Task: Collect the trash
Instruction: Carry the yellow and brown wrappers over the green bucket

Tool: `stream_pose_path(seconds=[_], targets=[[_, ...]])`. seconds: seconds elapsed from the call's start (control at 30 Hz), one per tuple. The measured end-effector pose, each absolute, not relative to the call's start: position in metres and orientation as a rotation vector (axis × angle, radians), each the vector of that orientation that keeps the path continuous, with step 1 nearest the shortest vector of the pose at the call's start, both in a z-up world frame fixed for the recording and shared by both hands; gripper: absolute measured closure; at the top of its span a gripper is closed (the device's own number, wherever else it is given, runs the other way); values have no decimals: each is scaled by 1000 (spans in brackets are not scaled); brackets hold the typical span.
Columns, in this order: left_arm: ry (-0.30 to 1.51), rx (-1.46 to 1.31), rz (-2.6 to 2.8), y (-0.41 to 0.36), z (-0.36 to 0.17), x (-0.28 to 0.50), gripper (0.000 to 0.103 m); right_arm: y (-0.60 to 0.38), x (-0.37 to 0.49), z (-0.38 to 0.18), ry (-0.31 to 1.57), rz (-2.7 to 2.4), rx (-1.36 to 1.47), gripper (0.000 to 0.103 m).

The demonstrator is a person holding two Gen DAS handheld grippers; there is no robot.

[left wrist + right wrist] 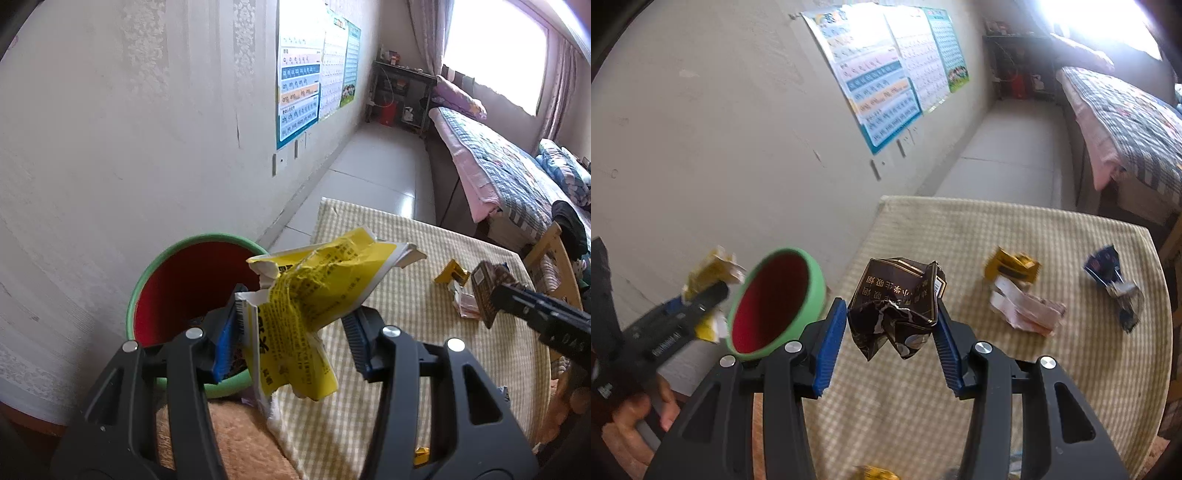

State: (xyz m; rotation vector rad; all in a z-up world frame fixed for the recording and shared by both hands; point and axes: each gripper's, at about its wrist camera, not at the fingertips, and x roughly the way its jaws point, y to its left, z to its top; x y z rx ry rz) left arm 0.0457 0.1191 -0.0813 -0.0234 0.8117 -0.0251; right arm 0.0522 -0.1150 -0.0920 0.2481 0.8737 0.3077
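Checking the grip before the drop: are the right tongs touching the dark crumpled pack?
Touching. The right wrist view shows both blue pads of the right tongs pressed against the dark crumpled pack, holding it lifted above the cloth.

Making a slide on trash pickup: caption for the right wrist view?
Right hand-held gripper holds a crumpled dark wrapper above the checked tablecloth, near the green bin.

We see Chinese characters in gold on the crumpled dark packet (895, 306), among them 吸烟. The yellow wrapper (314, 291) carries black Chinese print too small to read; the wall posters (882, 81) likewise.
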Motion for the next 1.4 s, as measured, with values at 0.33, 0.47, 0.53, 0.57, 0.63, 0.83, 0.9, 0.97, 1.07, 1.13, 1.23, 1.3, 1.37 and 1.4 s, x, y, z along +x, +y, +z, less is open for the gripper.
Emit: stream_pose_path(seconds=[0.33,0.47,0.53,0.57,0.63,0.83,0.9,0.97,1.07,1.13,1.23,1.3,1.37,1.4], targets=[[821,-44,12,134,-86,43,55,-77,52,-74,840,386,203,57],[818,-43,18,134,-86,43,55,-73,50,-75,846,397,203,57],[814,-40,20,134,-85,43,55,-72,50,-74,845,400,204,57],[812,-39,21,135,-85,42,55,-71,50,-73,843,403,202,57],[812,-43,23,136,-85,42,55,-68,51,-74,844,408,199,57],[821,-57,37,144,-89,42,55,-50,56,-73,855,438,180,57],[821,-64,48,148,-90,42,55,-43,59,-70,853,454,170,57],[822,-71,59,154,-91,42,55,-36,62,-69,855,466,157,57],[824,-79,79,162,-94,43,55,-26,64,-70,857,481,142,57],[832,-84,89,167,-97,44,55,-20,66,-72,865,487,136,57],[840,-88,101,174,-101,46,55,-12,71,-76,877,497,134,57],[843,-90,111,179,-103,47,55,-8,72,-78,885,502,133,57],[853,-90,120,183,-106,49,55,-4,76,-81,895,506,131,57],[859,-92,125,186,-108,50,55,-2,78,-83,903,509,132,57]])
